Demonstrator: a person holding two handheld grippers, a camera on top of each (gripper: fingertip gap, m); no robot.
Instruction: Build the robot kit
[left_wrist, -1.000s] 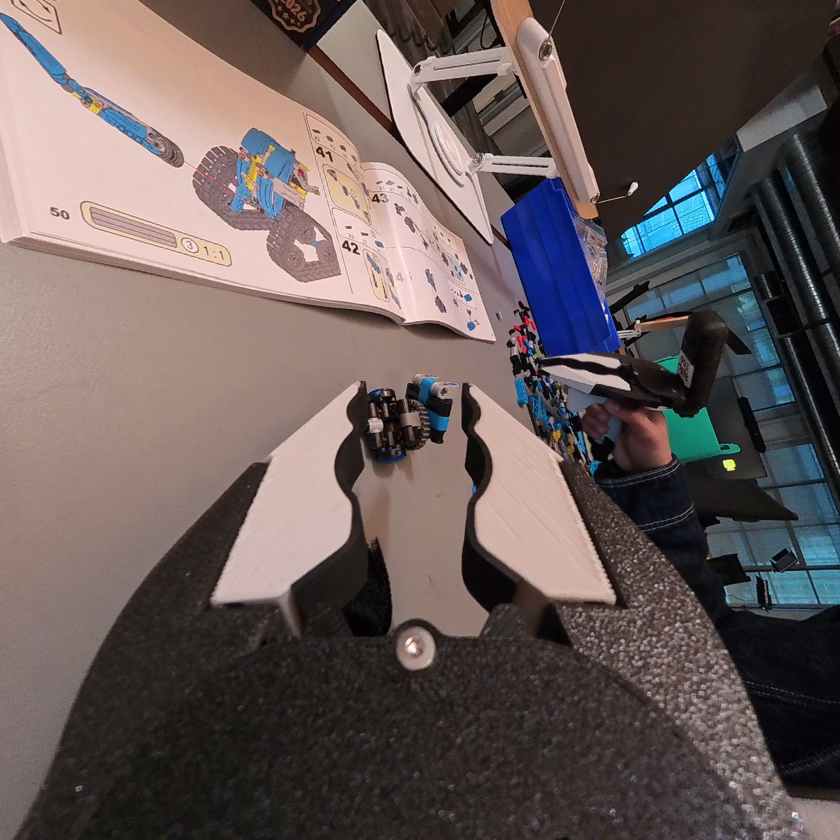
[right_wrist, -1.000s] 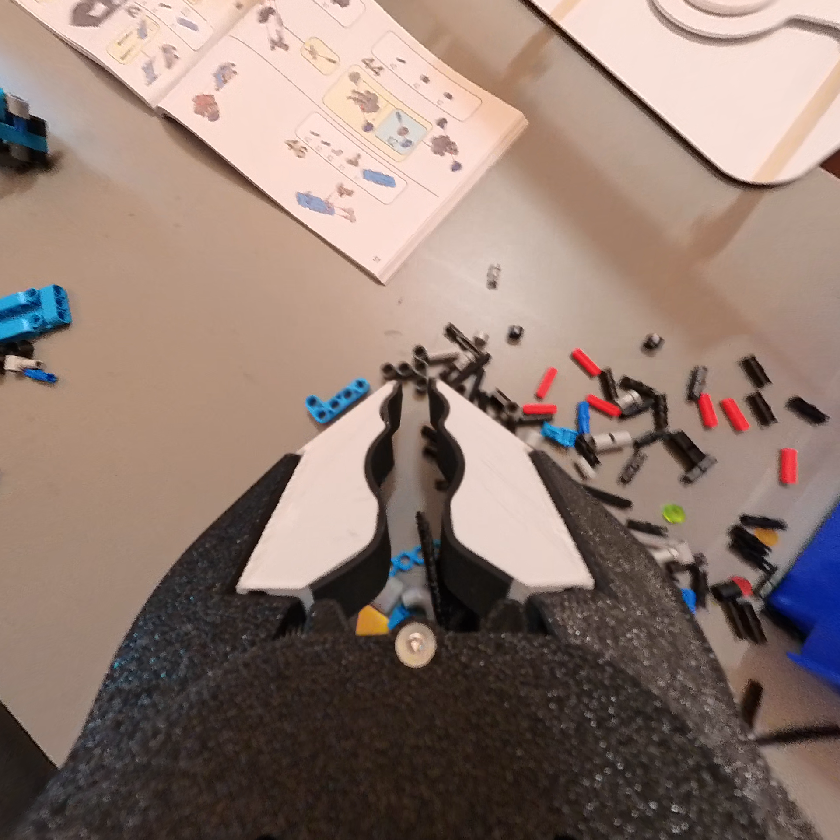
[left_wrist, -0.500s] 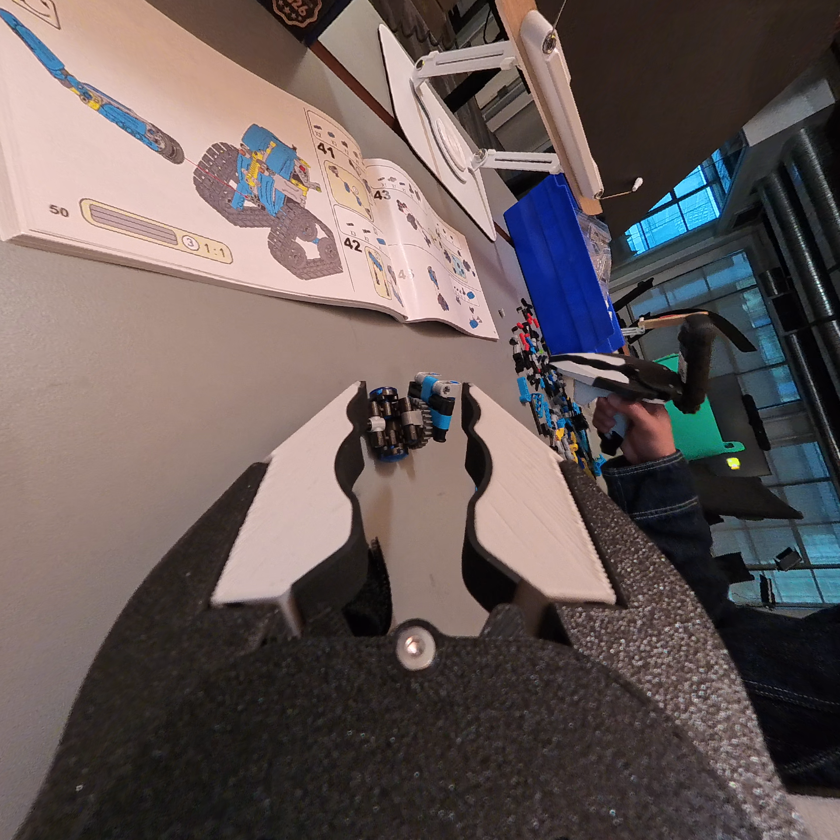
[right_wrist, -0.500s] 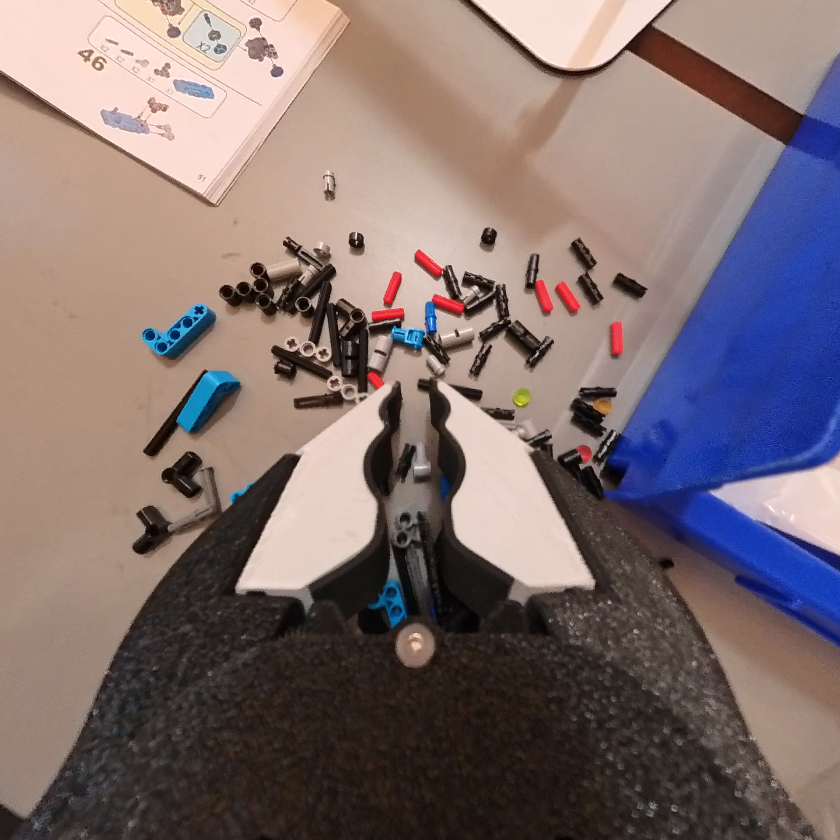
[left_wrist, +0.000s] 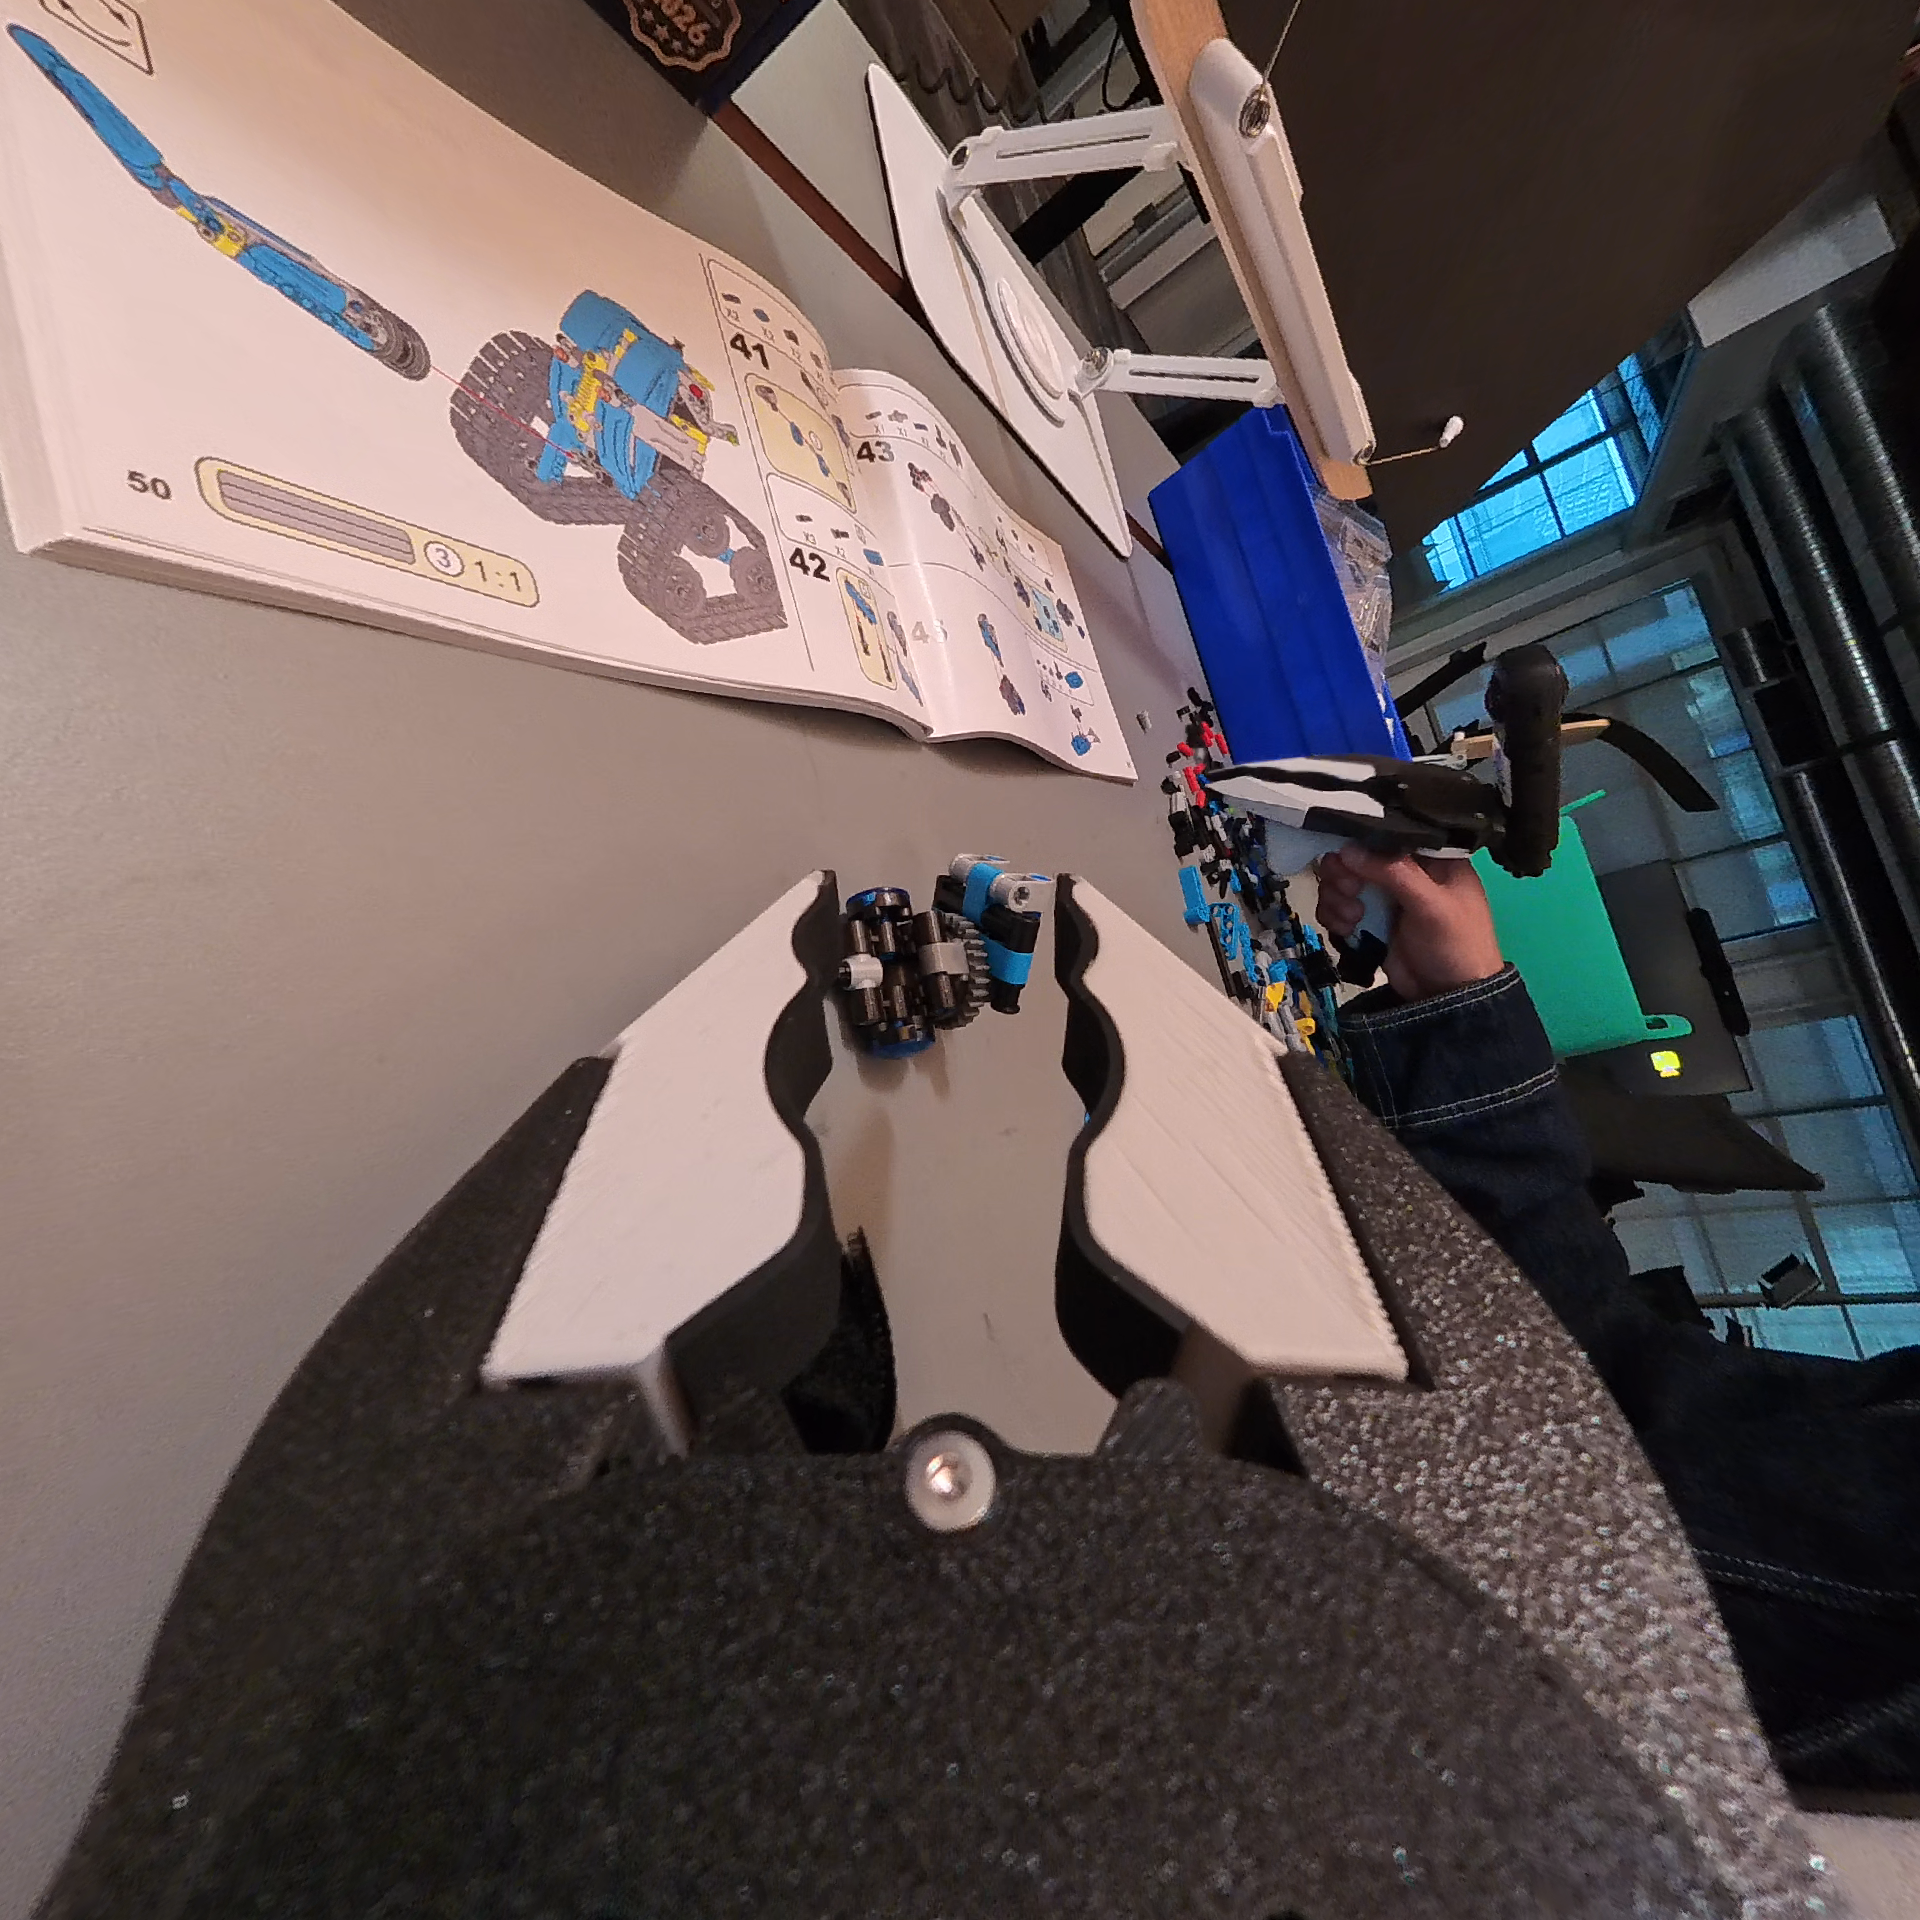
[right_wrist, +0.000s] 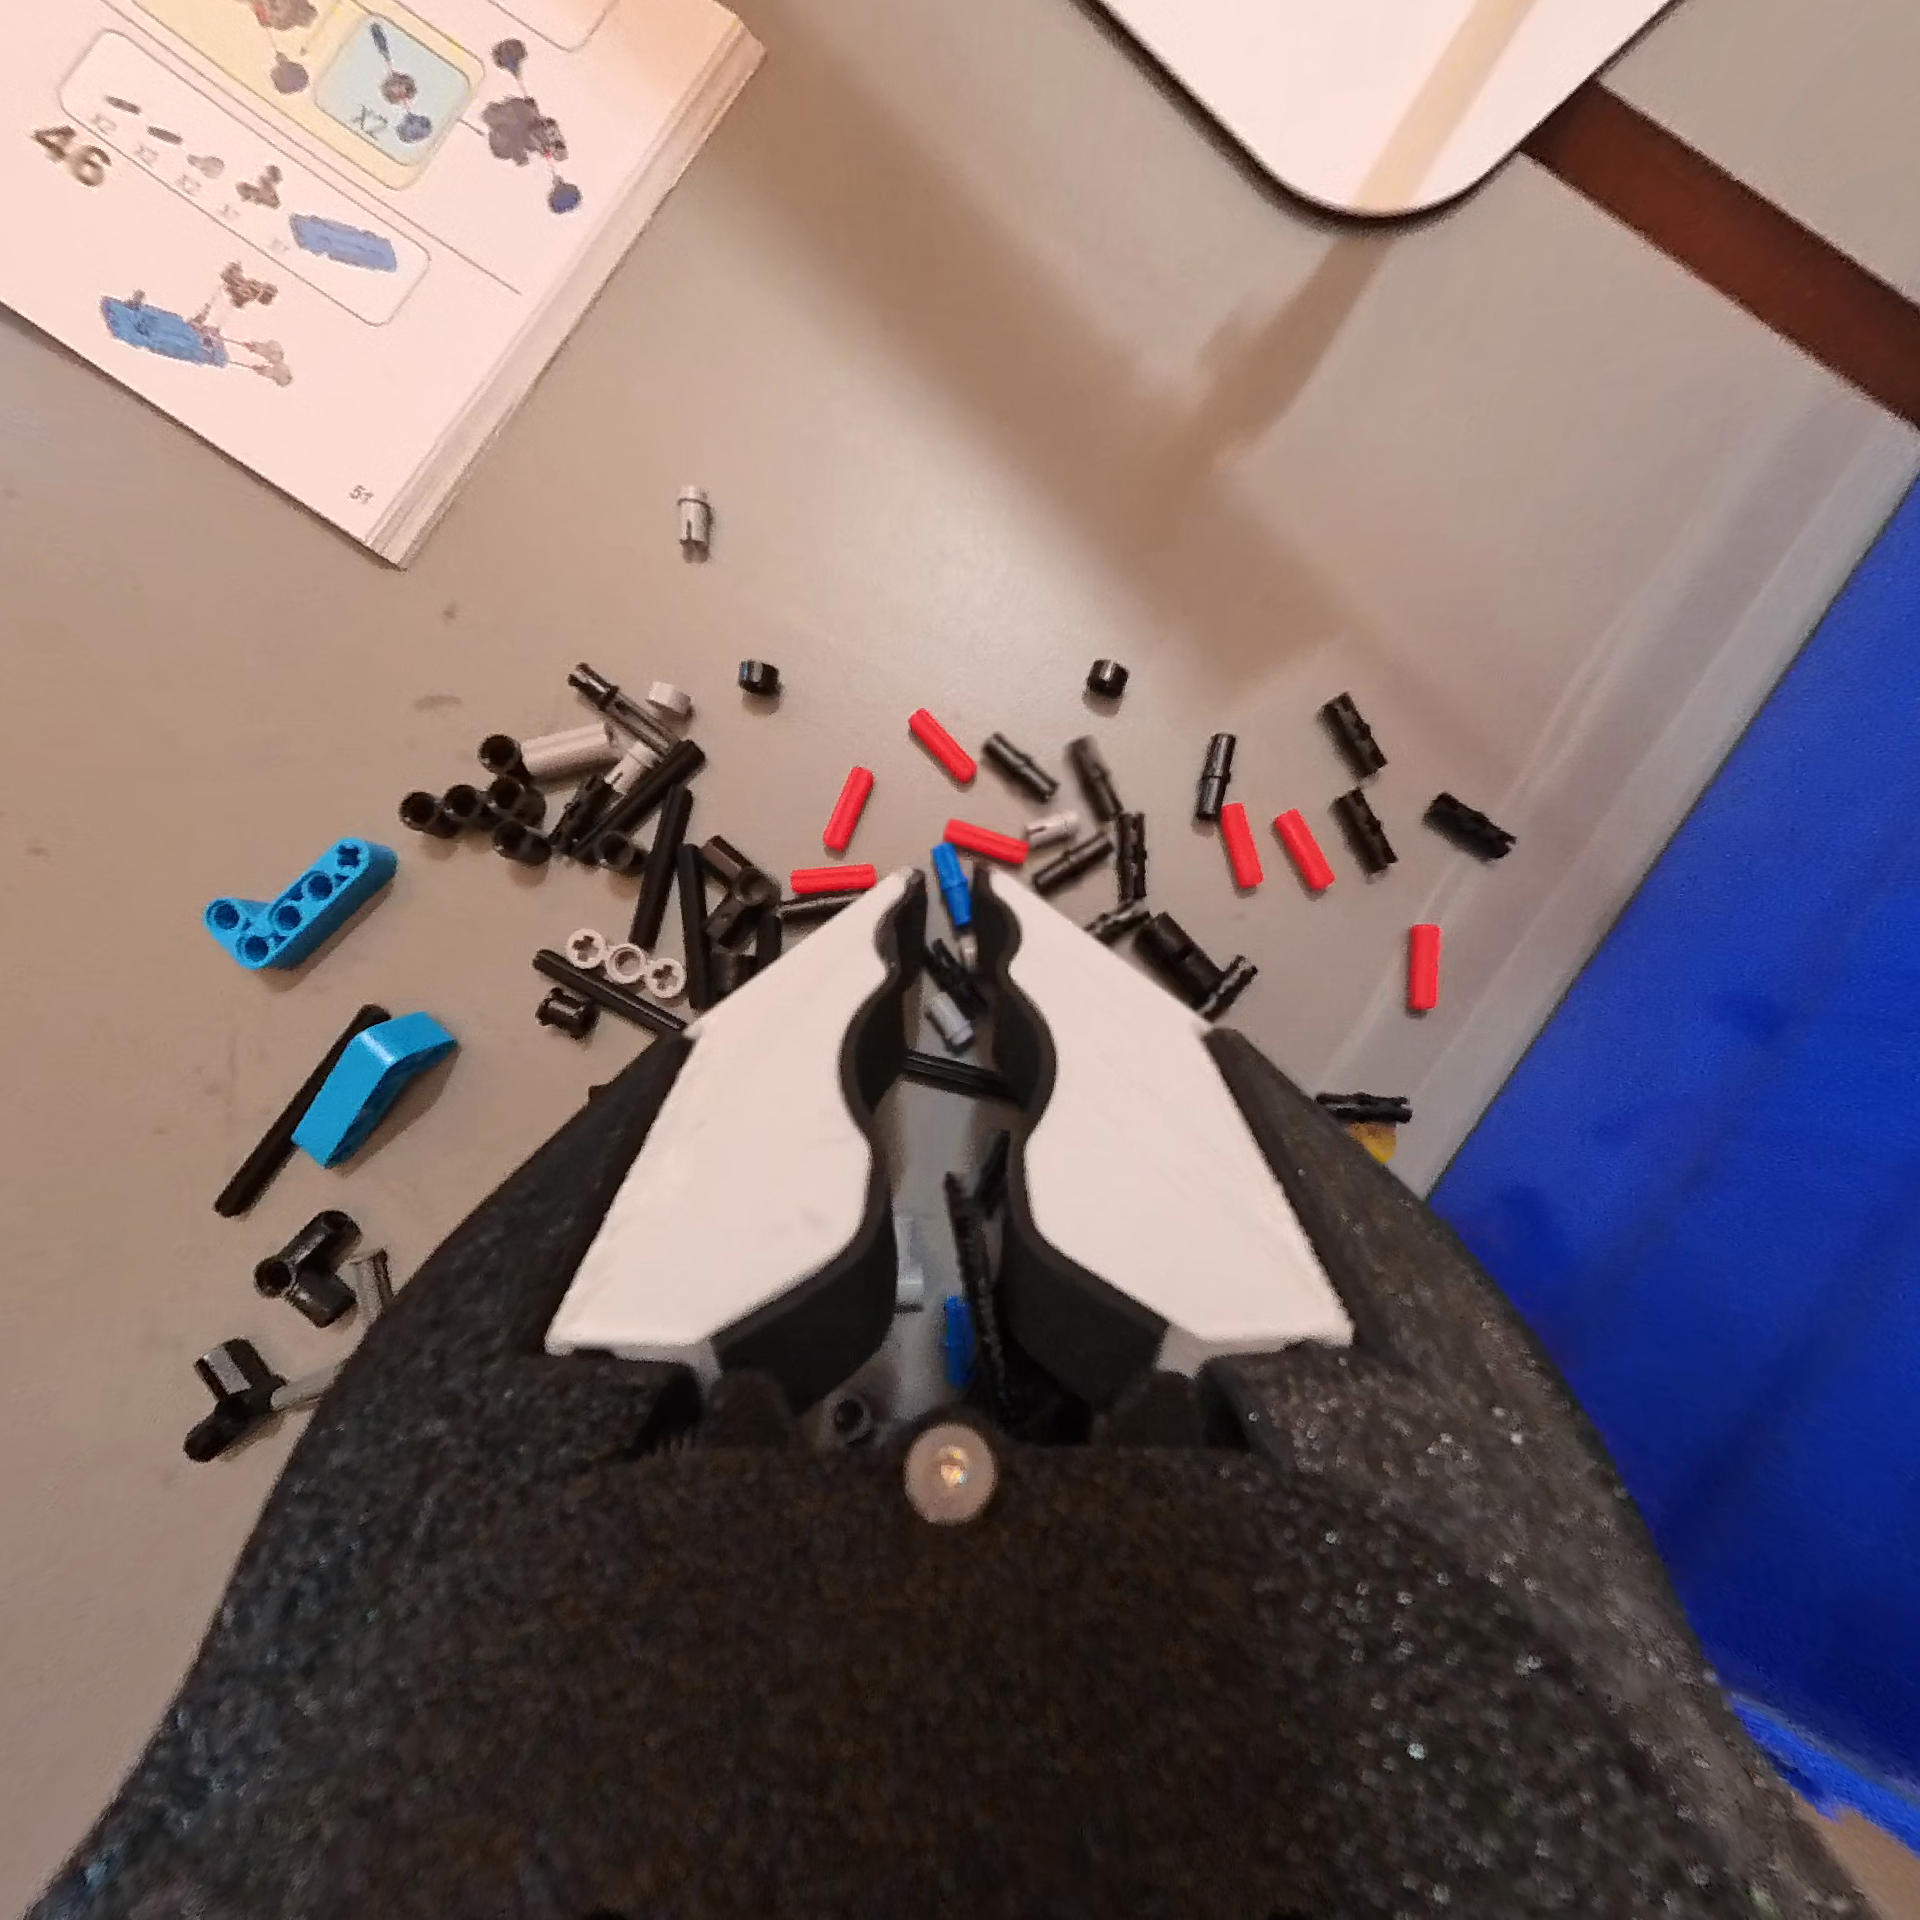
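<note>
My left gripper (left_wrist: 940, 894) is open, low over the grey table (left_wrist: 312, 935). A small black, blue and grey brick assembly (left_wrist: 935, 961) lies on the table between its fingertips. My right gripper (right_wrist: 951, 883) is all but shut, with only a narrow slit between the jaws, and holds nothing. It hovers over a scatter of small black, red and grey pins (right_wrist: 1039, 821). A blue pin (right_wrist: 951, 883) on the table shows through the slit. The right gripper also shows in the left wrist view (left_wrist: 1210, 790), held by a hand (left_wrist: 1403, 914) above the pile.
An open instruction booklet (left_wrist: 468, 416) lies at the far left, and its corner shows in the right wrist view (right_wrist: 312, 229). A blue bin (right_wrist: 1714, 1143) stands at the right. A white stand base (right_wrist: 1351, 94) is behind. Two light-blue bent beams (right_wrist: 301, 899) (right_wrist: 374, 1081) lie left of the pile. Some 40 cm of space lies between my two pairs of fingers.
My right gripper has moved right and forward across the pile toward the blue bin, and its slit now frames the blue pin. My left gripper and the assembly have not moved.
</note>
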